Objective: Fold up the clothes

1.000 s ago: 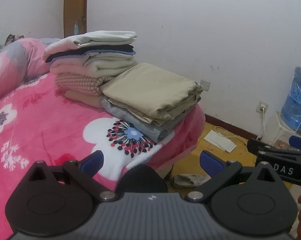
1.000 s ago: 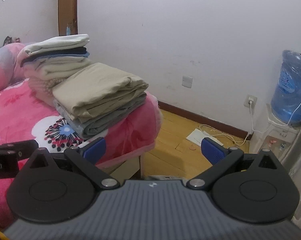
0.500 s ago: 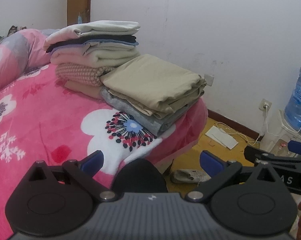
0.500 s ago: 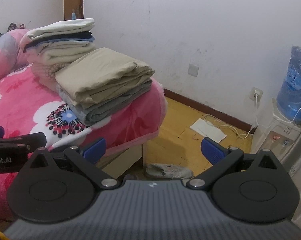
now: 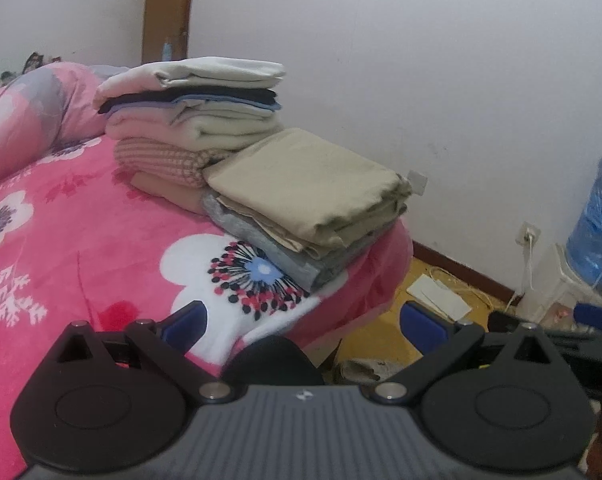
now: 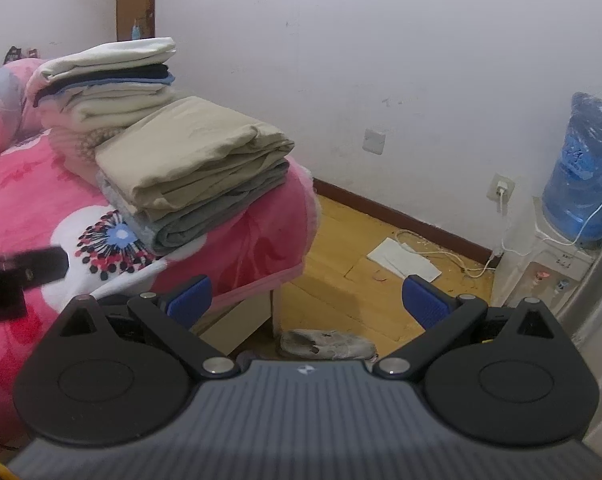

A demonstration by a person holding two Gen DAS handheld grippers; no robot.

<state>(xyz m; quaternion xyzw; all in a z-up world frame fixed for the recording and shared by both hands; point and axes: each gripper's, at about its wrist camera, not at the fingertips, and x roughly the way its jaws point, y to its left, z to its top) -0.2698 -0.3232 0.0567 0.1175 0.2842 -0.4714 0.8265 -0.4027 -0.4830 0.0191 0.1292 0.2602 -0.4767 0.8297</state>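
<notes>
Left tongs [image 5: 303,322]: spread wide, nothing between the blue pads, held above the near part of the bed [image 5: 73,240] with its pink flowered blanket. Right tongs [image 6: 307,300]: likewise spread wide and empty, held off the bed's corner, over the wooden floor [image 6: 341,248].

Folded clothes lie ahead of both tongs, well apart from them, at the far corner of the bed near the white wall. Two piles stand touching. The nearer, lower pile [image 5: 309,192] has a beige folded piece on top and a grey piece beneath, its edge close to the blanket's white flower. The taller pile [image 5: 193,112] stands just behind it, topped by a white piece over dark and blue layers, cream and pink ones lower down.

From the left wrist view the piles sit up and centre; from the right wrist view, up and to the left.

On the floor: a worn shoe [image 6: 327,344] below the right tongs. A water dispenser with blue bottle [image 6: 581,168] stands at far right.
</notes>
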